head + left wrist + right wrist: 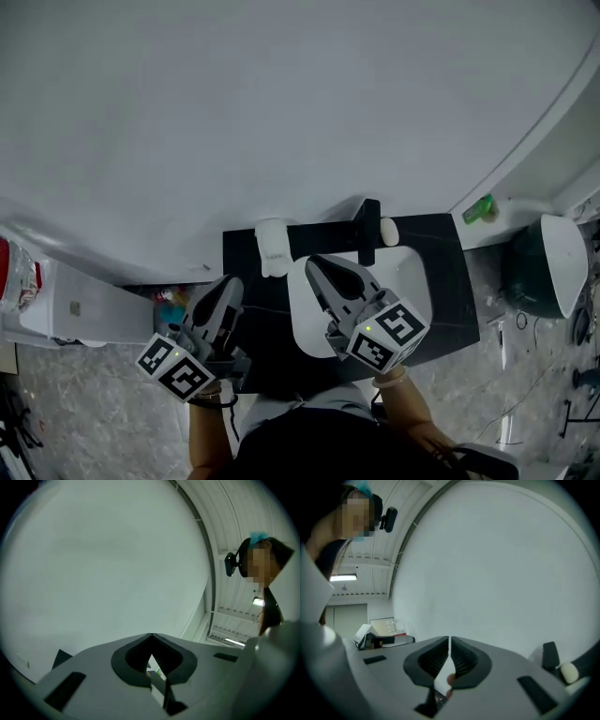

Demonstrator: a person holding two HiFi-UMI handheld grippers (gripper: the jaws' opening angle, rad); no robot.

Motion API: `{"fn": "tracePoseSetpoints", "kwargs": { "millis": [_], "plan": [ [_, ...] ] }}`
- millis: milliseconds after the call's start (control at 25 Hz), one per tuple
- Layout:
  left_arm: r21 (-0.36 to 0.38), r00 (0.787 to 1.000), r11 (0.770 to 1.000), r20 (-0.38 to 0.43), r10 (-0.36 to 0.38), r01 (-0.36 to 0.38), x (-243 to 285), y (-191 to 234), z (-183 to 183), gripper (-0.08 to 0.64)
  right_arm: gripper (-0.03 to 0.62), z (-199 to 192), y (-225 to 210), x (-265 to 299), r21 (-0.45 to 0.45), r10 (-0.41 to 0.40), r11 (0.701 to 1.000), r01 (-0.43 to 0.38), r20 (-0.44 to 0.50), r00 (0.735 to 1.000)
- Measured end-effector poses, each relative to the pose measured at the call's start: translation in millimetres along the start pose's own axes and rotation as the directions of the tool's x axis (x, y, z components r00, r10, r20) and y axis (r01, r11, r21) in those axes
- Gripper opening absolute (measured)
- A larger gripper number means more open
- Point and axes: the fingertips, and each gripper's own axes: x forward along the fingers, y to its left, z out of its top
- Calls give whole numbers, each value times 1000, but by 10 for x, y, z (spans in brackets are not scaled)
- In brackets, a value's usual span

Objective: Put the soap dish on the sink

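Note:
A white soap dish (274, 246) lies on the black countertop (448, 281), just left of the black faucet (367, 230). The white sink basin (412, 281) sits in that counter. My left gripper (230, 284) is held up in front of the counter's left part, shut and empty. Its jaws (151, 634) meet at the tips against the plain wall. My right gripper (314, 262) hovers over the basin, shut with nothing between the jaws (449, 638). Both point level at the pale wall, well above the dish and apart from it.
A small white rounded object (388, 231) rests right of the faucet, also visible in the right gripper view (569, 672). A green item (479, 208) lies on the white ledge, a dark bin (539, 267) stands at right, and a white box (75, 305) at left.

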Motion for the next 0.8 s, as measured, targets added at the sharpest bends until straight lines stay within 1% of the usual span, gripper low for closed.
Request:
{"fn": "tracePoseSetpoints", "kwargs": {
  "millis": [120,280,400,520,600,680,800],
  "plan": [
    [-15,999,999,-8,-49,49,-201,-315,-46,3,25,150,219,-244,-21,16,1000,-16,18,1000],
    [-37,998,998,-24,-61,60,-419,-529,-183,3,20,182,407,-492,-41,4,999,-3,10,1000],
    [-9,999,999,-37,-39,39,-474,-562,-222,3,20,156,474,-597,-37,-21,999,21,-3,1000],
    [19,999,999,-15,-37,37,-472,-577,-157,3,18,136,501,-637,-31,-39,999,39,-10,999],
    [15,999,999,9,-47,47,-470,-603,-114,3,18,120,509,-651,-27,-51,998,51,-15,999],
    [-8,998,998,24,-58,58,-468,-622,-103,3,18,98,511,-665,-20,-63,998,63,-21,998],
    [-23,998,998,26,-52,53,-458,-614,-120,3,18,77,522,-682,-21,-71,997,70,-23,997]
  ]
}}
